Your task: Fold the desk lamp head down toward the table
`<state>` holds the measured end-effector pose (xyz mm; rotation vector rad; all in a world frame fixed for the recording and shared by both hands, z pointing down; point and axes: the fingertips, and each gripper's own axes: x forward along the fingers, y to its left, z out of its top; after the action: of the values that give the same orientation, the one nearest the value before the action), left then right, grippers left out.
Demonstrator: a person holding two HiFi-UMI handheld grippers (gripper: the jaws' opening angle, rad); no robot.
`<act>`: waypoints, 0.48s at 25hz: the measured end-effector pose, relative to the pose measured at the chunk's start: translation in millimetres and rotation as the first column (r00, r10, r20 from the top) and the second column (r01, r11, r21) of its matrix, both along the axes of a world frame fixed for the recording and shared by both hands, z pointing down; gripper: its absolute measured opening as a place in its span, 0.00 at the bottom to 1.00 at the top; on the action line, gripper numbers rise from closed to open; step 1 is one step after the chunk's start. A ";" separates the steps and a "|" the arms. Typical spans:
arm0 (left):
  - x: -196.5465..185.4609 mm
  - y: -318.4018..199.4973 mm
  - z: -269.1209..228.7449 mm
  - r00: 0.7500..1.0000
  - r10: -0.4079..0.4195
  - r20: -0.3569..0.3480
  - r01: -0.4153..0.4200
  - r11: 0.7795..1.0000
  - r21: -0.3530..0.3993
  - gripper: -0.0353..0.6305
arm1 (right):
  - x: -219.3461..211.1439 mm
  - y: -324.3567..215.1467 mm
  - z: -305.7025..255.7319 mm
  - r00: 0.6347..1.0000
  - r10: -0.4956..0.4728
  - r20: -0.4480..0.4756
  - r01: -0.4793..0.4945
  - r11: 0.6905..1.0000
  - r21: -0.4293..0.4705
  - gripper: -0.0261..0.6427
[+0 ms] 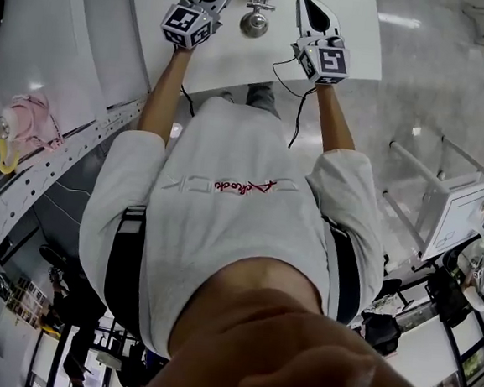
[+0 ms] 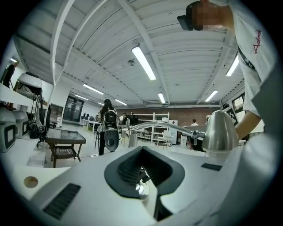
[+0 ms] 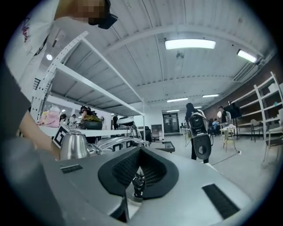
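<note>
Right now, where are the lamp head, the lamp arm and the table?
lamp head (image 2: pixel 219 132): left gripper view, its silver shade.
lamp arm (image 2: pixel 168 126): left gripper view, mid tube.
table (image 1: pixel 356 38): head view, bare right part.

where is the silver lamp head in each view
Head view: lamp head at top centre, near the upper edge.
Left gripper view: right of centre, about mid height.
Right gripper view: left of centre, a little below mid height.
Shared landmark: the person's white shirt, which is mid-frame in the head view, upper right in the left gripper view, and upper left in the right gripper view.
</note>
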<state>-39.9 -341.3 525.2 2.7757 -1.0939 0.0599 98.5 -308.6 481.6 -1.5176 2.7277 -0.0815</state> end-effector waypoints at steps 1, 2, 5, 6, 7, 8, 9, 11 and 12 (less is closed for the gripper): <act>-1.0 4.8 -2.5 1.000 -0.004 -0.005 0.004 1.000 0.004 0.09 | -2.0 5.5 -1.9 1.000 -0.005 -0.008 0.005 1.000 0.008 0.06; -2.4 9.8 -4.7 1.000 -0.007 -0.010 0.007 1.000 0.008 0.09 | -3.5 10.6 -2.9 1.000 -0.003 -0.009 0.004 1.000 0.010 0.06; -6.9 25.9 -9.3 1.000 -0.010 -0.016 0.010 1.000 0.013 0.09 | -6.6 25.7 -4.0 1.000 0.015 -0.001 -0.015 1.000 0.002 0.06; -8.4 32.0 -10.4 1.000 -0.010 -0.018 0.010 1.000 0.013 0.09 | -7.7 31.9 -4.9 1.000 0.019 -0.002 -0.019 1.000 0.001 0.06; -10.1 38.5 -11.1 1.000 -0.009 -0.021 0.009 1.000 0.011 0.09 | -9.2 38.6 -6.1 1.000 0.023 -0.003 -0.023 1.000 0.001 0.06; -11.9 45.2 -11.4 1.000 -0.006 -0.025 0.006 1.000 0.010 0.09 | -10.9 45.3 -7.2 1.000 0.026 -0.004 -0.026 1.000 0.004 0.06; -13.7 52.1 -11.3 1.000 -0.002 -0.027 0.002 1.000 0.010 0.09 | -13.0 52.1 -8.1 1.000 0.030 -0.004 -0.030 1.000 0.007 0.06; -17.4 66.3 -10.9 1.000 0.007 -0.026 -0.007 1.000 0.015 0.09 | -16.4 66.0 -8.8 0.999 0.043 0.000 -0.043 0.999 0.011 0.06; -19.1 73.6 -11.1 1.000 0.011 -0.028 -0.011 1.000 0.018 0.09 | -17.6 73.5 -8.8 0.999 0.052 0.002 -0.052 0.999 0.012 0.06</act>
<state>-58.9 -267.7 514.1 2.7899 -1.0777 0.0129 80.9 -235.1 472.8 -1.5842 2.6803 -0.0655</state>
